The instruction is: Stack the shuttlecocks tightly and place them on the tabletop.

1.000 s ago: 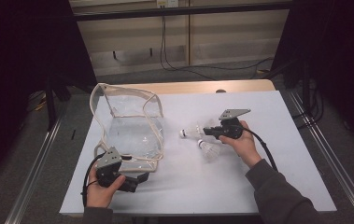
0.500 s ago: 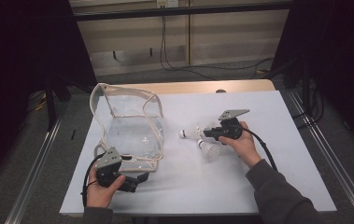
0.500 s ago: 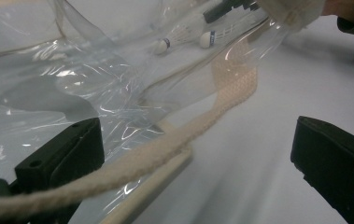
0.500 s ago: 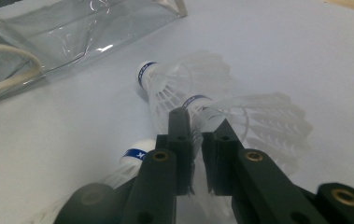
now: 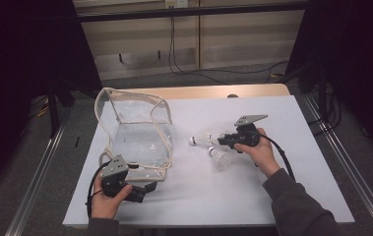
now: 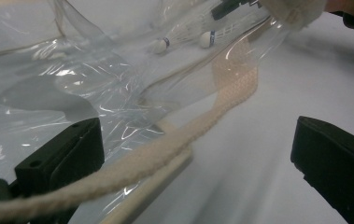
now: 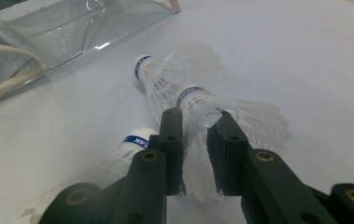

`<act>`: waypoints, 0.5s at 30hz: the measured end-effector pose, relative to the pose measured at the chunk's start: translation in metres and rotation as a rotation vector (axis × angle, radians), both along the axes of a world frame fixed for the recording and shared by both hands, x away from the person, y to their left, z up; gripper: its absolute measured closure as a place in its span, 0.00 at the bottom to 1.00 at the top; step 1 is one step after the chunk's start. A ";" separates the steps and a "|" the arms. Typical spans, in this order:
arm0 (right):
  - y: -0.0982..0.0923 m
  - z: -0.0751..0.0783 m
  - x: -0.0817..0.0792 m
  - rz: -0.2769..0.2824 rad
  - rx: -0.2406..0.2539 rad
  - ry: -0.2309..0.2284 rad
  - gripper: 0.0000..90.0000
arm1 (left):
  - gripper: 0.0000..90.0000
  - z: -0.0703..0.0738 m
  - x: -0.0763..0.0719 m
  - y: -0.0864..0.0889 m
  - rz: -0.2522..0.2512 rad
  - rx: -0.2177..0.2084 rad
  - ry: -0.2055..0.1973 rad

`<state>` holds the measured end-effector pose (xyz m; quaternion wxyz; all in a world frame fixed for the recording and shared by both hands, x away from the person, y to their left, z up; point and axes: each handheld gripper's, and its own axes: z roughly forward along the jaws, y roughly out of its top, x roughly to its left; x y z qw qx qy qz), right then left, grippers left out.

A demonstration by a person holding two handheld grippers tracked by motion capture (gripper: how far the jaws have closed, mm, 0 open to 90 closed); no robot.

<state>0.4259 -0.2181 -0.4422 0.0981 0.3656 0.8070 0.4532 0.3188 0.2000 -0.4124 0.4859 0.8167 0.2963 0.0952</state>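
A person at a white table [image 5: 282, 196] works two hand-held grippers over three white shuttlecocks and a clear plastic bag [image 5: 137, 132]. The right gripper [image 7: 194, 126] lies low and nearly level, its jaws only narrowly apart after just easing open, with the feather skirt of the middle shuttlecock [image 7: 230, 112] between them; whether the pads press on it cannot be told. That shuttlecock's long axis runs along the jaws, its blue-banded cork pointing away from the hand toward the bag. A second shuttlecock [image 7: 165, 77] lies just beyond it, and a third shuttlecock [image 7: 118, 154] sits beside the left jaw. The bag stands well to the left of the shuttlecocks in the high view. There the left gripper [image 6: 193, 154] waits at the bag's near edge, jaws wide, with the bag's cream strap [image 6: 165, 149] running loose between them, gripped by neither. The right hand [image 5: 255, 150] is much the nearer to the shuttlecocks.
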 end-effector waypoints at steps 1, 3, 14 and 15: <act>-0.001 0.000 -0.001 -0.004 0.000 0.006 0.85 | 0.03 0.000 0.000 0.000 0.000 -0.001 0.000; -0.005 0.001 -0.001 -0.008 0.007 0.019 0.86 | 0.03 0.000 0.000 0.000 0.000 -0.001 -0.001; -0.010 0.002 -0.002 0.022 0.054 0.033 1.00 | 0.03 0.000 0.000 0.000 0.005 0.003 0.003; -0.009 0.002 -0.002 0.027 0.061 0.036 1.00 | 0.03 0.000 0.000 0.000 0.004 0.003 0.003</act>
